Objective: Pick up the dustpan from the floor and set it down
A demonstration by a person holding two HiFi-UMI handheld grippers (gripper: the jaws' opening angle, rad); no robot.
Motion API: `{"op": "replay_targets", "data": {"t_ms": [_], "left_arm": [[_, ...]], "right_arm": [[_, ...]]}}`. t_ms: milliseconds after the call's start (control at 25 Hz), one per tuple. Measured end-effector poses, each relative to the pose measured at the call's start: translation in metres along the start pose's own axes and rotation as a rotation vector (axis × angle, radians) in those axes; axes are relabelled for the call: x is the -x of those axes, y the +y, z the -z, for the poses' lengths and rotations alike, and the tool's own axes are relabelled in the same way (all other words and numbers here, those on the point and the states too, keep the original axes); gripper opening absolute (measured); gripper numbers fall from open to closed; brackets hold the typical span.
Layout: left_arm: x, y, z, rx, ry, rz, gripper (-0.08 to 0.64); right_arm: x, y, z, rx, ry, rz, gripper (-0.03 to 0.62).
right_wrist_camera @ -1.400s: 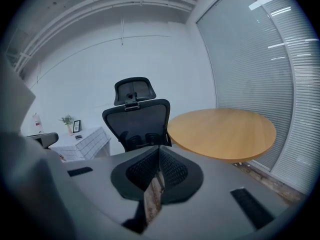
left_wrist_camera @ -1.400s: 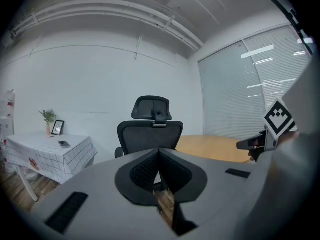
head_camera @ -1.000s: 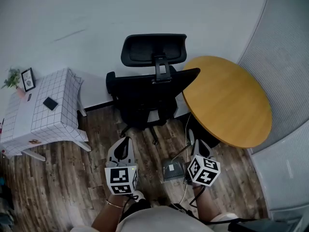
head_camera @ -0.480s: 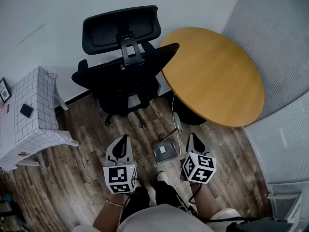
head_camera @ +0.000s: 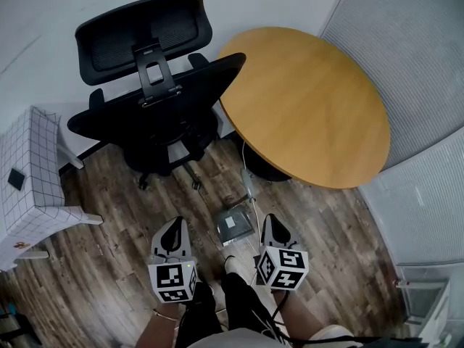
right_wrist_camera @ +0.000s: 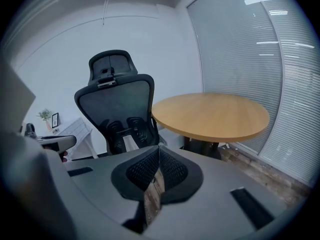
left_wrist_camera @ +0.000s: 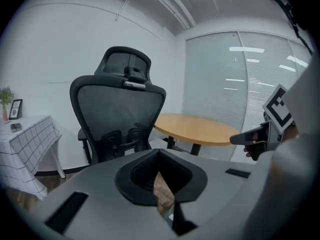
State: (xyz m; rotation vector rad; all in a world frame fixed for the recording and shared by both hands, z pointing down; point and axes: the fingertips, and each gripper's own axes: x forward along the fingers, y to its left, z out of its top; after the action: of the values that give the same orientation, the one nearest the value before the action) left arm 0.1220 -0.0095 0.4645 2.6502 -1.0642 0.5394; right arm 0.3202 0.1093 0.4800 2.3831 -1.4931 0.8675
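Note:
The grey dustpan [head_camera: 233,227] lies on the wood floor just in front of the person's feet, its thin handle [head_camera: 249,188] pointing toward the round table. In the head view my left gripper [head_camera: 172,230] hangs to the left of the pan and my right gripper [head_camera: 272,226] to its right, both above the floor and apart from it. The left gripper [left_wrist_camera: 159,151] has its jaws closed tip to tip with nothing between them. The right gripper [right_wrist_camera: 159,148] is shut and empty as well. Both point forward and slightly down toward the chair.
A black office chair [head_camera: 152,85] stands straight ahead, its base near the dustpan. A round wooden table [head_camera: 304,104] sits to the right of it. A small table with a checked cloth [head_camera: 29,172] is at the left. Blinds [head_camera: 420,85] line the right side.
Both grippers have sunk toward the floor and moved forward. The head view has shifted, so the chair and table now sit further left, and the dustpan lies between the two grippers.

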Motion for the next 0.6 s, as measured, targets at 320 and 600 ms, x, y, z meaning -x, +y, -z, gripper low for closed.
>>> {"op": "replay_targets", "data": {"t_ms": [320, 600], "left_arm": [[-0.034, 0.002, 0.085, 0.005, 0.102, -0.003, 0.018], [-0.05, 0.003, 0.123, 0.037, 0.125, -0.023, 0.018]], "right_arm": [[-0.036, -0.016, 0.089, -0.036, 0.124, 0.013, 0.032], [-0.055, -0.029, 0.128, -0.039, 0.153, 0.015, 0.032]]}}
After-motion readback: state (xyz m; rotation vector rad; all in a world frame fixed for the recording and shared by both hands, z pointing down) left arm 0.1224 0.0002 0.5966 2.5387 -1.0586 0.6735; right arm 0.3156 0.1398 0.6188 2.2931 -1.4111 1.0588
